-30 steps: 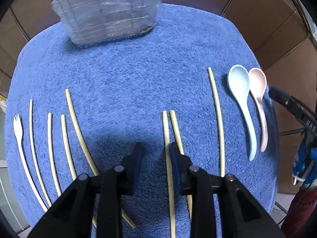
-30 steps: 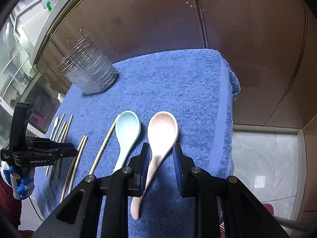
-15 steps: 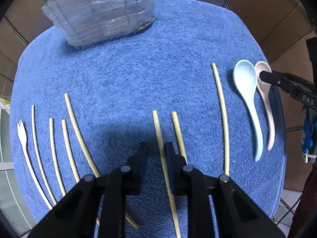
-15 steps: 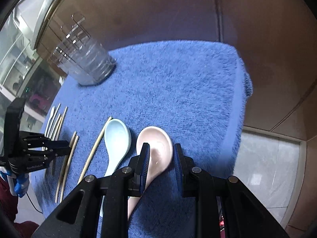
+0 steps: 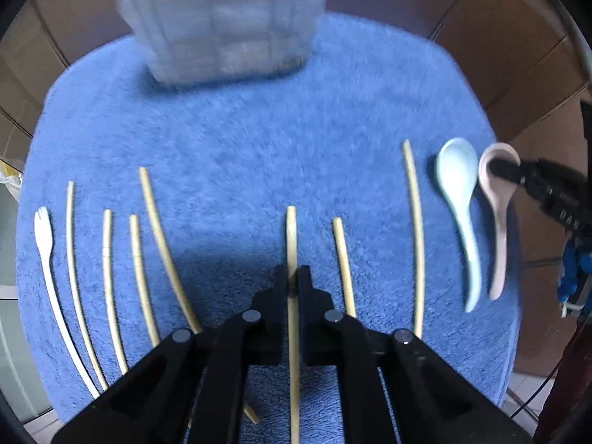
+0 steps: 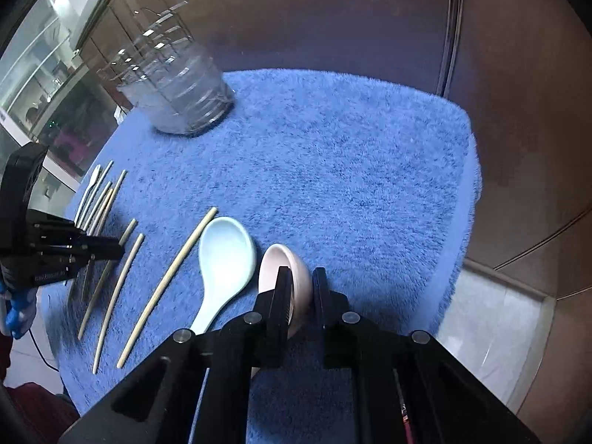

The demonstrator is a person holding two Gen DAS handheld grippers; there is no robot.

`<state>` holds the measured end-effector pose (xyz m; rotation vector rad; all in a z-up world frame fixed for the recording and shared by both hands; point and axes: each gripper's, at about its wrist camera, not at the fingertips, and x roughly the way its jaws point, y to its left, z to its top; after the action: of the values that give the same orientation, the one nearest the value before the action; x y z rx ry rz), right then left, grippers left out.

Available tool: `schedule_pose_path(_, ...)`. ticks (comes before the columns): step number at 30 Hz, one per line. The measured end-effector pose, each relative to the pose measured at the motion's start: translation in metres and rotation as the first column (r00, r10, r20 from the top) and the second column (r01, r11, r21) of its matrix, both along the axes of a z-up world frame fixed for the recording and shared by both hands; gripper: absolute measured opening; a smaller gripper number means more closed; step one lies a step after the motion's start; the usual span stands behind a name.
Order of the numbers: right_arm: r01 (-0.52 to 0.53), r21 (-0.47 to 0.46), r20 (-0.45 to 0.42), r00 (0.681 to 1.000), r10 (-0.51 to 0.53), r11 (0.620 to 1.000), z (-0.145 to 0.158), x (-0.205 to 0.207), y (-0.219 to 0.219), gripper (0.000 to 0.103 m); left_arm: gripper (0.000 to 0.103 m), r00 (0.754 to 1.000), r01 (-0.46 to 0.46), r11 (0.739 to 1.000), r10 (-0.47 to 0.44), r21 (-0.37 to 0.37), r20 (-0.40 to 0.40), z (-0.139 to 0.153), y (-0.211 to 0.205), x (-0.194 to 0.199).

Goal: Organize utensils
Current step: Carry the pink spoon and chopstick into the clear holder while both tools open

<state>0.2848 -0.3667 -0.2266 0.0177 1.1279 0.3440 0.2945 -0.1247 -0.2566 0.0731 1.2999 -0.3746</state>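
My left gripper (image 5: 292,277) is shut on a pale wooden chopstick (image 5: 291,236) that points away between its fingers, over the blue towel (image 5: 259,155). My right gripper (image 6: 299,285) is shut on the bowl of the pink spoon (image 6: 285,266), which is tipped up on its edge; it also shows in the left wrist view (image 5: 497,199). The light blue spoon (image 6: 224,255) lies flat just left of it. The clear wire utensil holder (image 5: 222,26) stands at the towel's far side, also in the right wrist view (image 6: 177,88).
Several more chopsticks lie on the towel: one beside my left gripper (image 5: 344,259), a long one (image 5: 416,229) near the spoons, and a row at left (image 5: 107,259). A white fork (image 5: 48,255) lies far left. The towel's edge drops off at right (image 6: 470,192).
My left gripper closed on the chopstick and raised it. My right gripper closed on the pink spoon's bowl and tipped it up on edge.
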Motion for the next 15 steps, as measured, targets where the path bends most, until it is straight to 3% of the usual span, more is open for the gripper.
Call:
schedule_pose_path(4, -0.003, -0.030, 0.115, 0.993, 0.007, 1.000, 0.040, -0.024, 0.014, 0.011, 0.005, 0.985, -0.012, 0.993, 0.032, -0.114, 0.170, 0.040, 0.023, -0.016)
schedule_pose_path(8, -0.001, -0.051, 0.287, 0.958, 0.016, 0.999, 0.095, -0.034, 0.046, 0.011, 0.005, 0.921, -0.042, 0.965, 0.137, -0.258, 0.364, 0.098, 0.057, -0.023)
schedule_pose_path(10, 0.002, -0.050, 0.385, 0.923, 0.018, 0.999, 0.124, -0.032, 0.065, 0.011, 0.005, 0.866, -0.058, 0.945, 0.208, -0.322, 0.455, 0.130, 0.072, -0.020)
schedule_pose_path(12, 0.013, -0.040, 0.469, 0.883, 0.007, 0.999, 0.147, -0.028, 0.081, 0.011, 0.005, 0.783, -0.069, 0.922, 0.287, -0.381, 0.552, 0.167, 0.087, -0.014)
schedule_pose_path(13, 0.033, -0.043, 0.539, 0.842, -0.005, 0.999, 0.162, -0.024, 0.094, 0.011, 0.005, 0.756, -0.076, 0.915, 0.312, -0.396, 0.575, 0.176, 0.095, -0.012)
schedule_pose_path(15, 0.064, -0.016, 0.634, 0.772, -0.040, 0.998, 0.182, -0.014, 0.111, 0.011, 0.005, 0.666, -0.084, 0.887, 0.389, -0.454, 0.636, 0.204, 0.104, 0.002)
